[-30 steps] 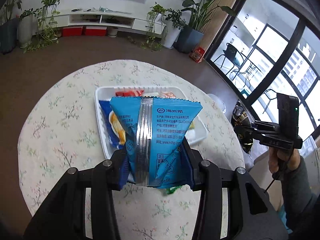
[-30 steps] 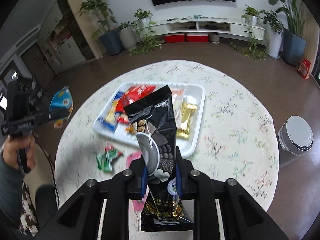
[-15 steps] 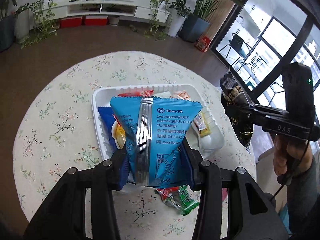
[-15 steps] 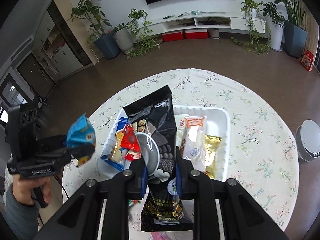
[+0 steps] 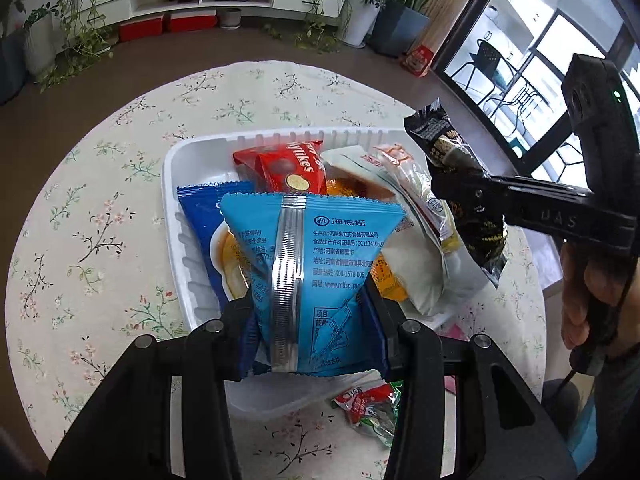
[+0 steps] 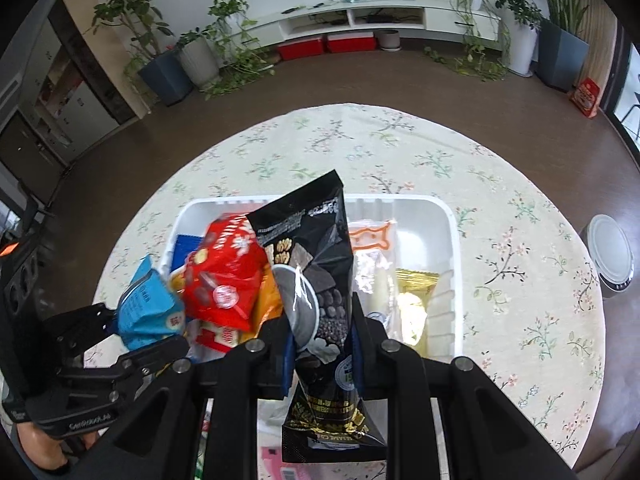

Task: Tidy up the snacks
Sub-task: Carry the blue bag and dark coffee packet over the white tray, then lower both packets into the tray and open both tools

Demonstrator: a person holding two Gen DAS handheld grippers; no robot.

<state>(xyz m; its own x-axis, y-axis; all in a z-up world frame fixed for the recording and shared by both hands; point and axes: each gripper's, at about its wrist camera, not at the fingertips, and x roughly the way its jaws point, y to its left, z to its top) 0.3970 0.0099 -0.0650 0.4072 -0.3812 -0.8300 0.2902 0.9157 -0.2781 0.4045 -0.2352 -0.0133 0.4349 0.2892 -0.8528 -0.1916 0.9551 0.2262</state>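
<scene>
Grippers [image 5: 312, 320] [image 6: 320, 336] now nearer ribbed tray [image 5: 172, 184]

Tray [image 5: 172, 184] sits on the round table [image 5: 80, 240], near its front half. Packets lie piled in the tray's left and middle; its right end holds one packet [image 6: 412, 304] alone. A packet [image 5: 372, 404] lies on the table before the tray. A lidded bin [image 6: 610, 256] stands on the floor right of the table. Shelf unit [image 6: 380, 16] and plants [image 6: 236, 36] stand behind.
</scene>
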